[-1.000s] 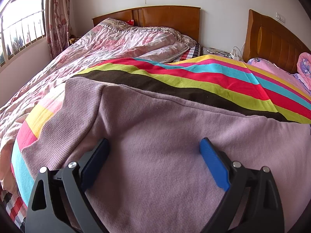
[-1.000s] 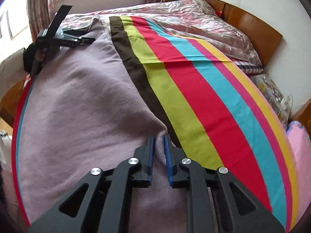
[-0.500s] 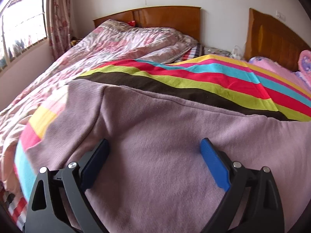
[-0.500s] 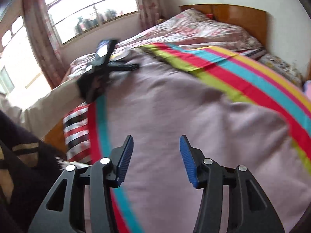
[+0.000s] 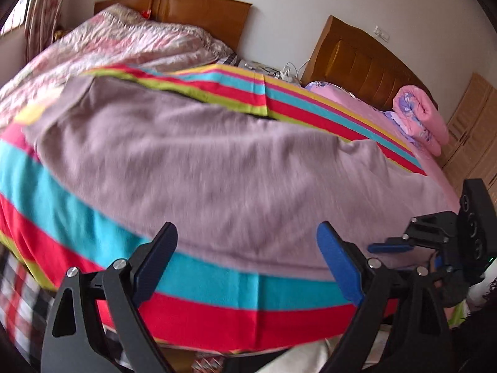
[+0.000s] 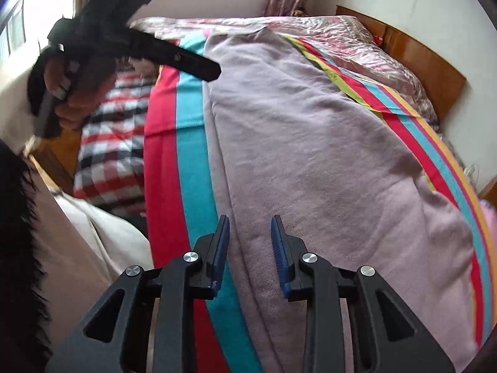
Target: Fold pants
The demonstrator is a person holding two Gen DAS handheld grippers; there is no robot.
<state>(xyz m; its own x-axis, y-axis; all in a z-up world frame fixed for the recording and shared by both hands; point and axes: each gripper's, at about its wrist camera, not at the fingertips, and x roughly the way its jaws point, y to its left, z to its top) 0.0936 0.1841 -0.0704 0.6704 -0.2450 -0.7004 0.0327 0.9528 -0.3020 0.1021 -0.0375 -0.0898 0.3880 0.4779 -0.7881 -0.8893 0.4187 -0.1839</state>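
Observation:
The mauve knit pants (image 5: 217, 168) lie folded lengthwise on the striped blanket (image 5: 93, 233); they also show in the right wrist view (image 6: 310, 143). My left gripper (image 5: 247, 248) is open and empty, held above the near edge of the pants. My right gripper (image 6: 250, 233) is open and empty, just over the near long edge of the pants. The right gripper also shows at the right edge of the left wrist view (image 5: 435, 242), and the left gripper at the upper left of the right wrist view (image 6: 186, 59).
A pink floral quilt (image 5: 124, 40) lies toward the wooden headboard (image 5: 202, 12). A second bed with a rolled pink blanket (image 5: 419, 118) stands to the right. A checked sheet (image 6: 108, 155) hangs at the bed's near edge. A wooden wardrobe (image 5: 472, 130) is at the far right.
My right gripper let go of the pants, opened and drew back to the near edge. My left gripper stayed open and pulled back and right, off the pants.

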